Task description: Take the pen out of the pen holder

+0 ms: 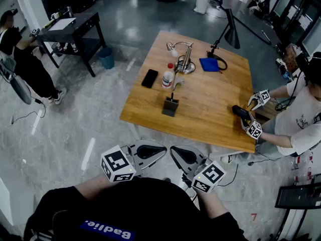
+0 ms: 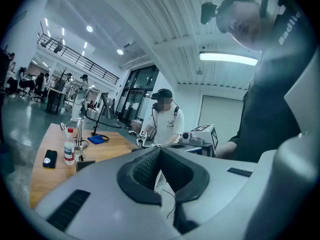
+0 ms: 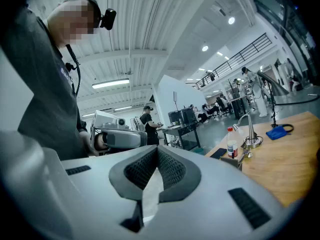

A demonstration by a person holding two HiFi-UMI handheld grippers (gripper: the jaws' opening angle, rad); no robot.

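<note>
Two empty tools, left gripper point(image 1: 159, 149) & right gripper point(image 1: 174, 151), were held w/ jaws closed, well apart from the counter point(image 1: 213, 102), where the pen point(image 1: 172, 96) stood upright in the pen holder point(image 1: 170, 108).

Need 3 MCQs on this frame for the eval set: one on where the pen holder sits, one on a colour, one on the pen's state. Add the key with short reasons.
1. Where is the pen holder?
A. On top of the phone
B. On the wooden table, nearer the wearer than the bottle
C. On the black side table

2. What colour is the bottle's cap?
A. Red
B. Green
C. Yellow

3. What state is the pen in?
A. Held in a gripper
B. Lying flat beside the phone
C. Standing in the pen holder

Key:
1 B, since the head view shows it on the wood, on the near side of the bottle.
2 A, since the cap shows red.
3 C, since the pen sticks up from the holder, while the left gripper and right gripper are shut, empty and off the table.
</note>
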